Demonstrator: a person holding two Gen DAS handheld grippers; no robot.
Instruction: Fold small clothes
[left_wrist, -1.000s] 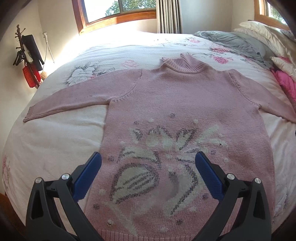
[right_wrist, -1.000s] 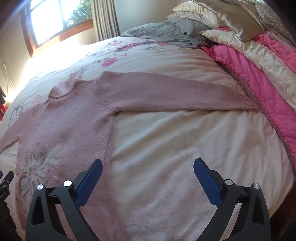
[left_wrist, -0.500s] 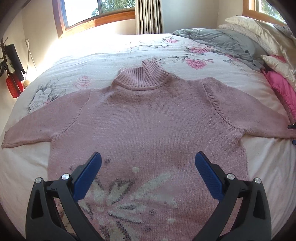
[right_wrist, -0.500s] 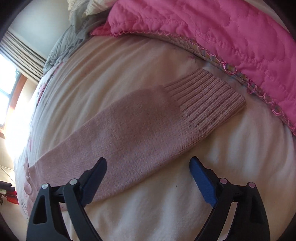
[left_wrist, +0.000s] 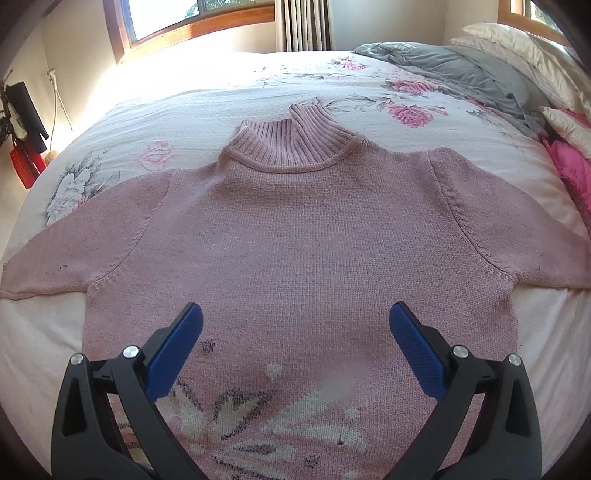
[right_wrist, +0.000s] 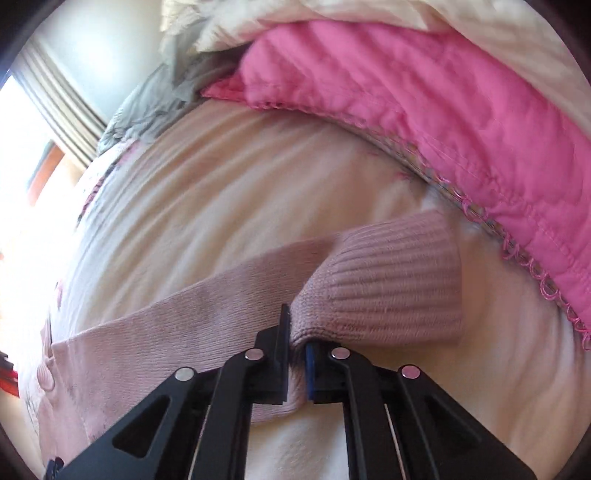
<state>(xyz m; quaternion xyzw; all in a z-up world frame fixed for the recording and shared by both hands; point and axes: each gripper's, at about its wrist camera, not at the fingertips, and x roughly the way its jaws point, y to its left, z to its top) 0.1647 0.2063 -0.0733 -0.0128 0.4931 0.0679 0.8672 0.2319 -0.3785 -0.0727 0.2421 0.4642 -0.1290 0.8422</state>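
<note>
Sunlight poured through a wood-framed window (left_wrist: 192, 22) at the upper left of the frame onto a bed (left_wrist: 229, 99) with a floral cover, beside striped curtains (left_wrist: 303, 24) and cream walls (left_wrist: 77, 62), with pillows (left_wrist: 517, 48) piled at the upper right.

Bedroom in a home. I work over a made bed (left_wrist: 229, 92) with a white floral bedspread (left_wrist: 406, 110), pink blooms printed on it. Pillows (left_wrist: 517, 48) stacked at the head, cream coloured, with a crumpled grey blanket (left_wrist: 454, 74) beside them and a bright pink quilt (right_wrist: 424, 110) along the edge. Wood-framed window (left_wrist: 192, 33) behind the bed, sunlight spilling across the covers; striped curtain (left_wrist: 303, 24) hanging next to it. Plain pale walls. Some bags or gear (left_wrist: 22, 125) hang on the wall to the side.
</note>
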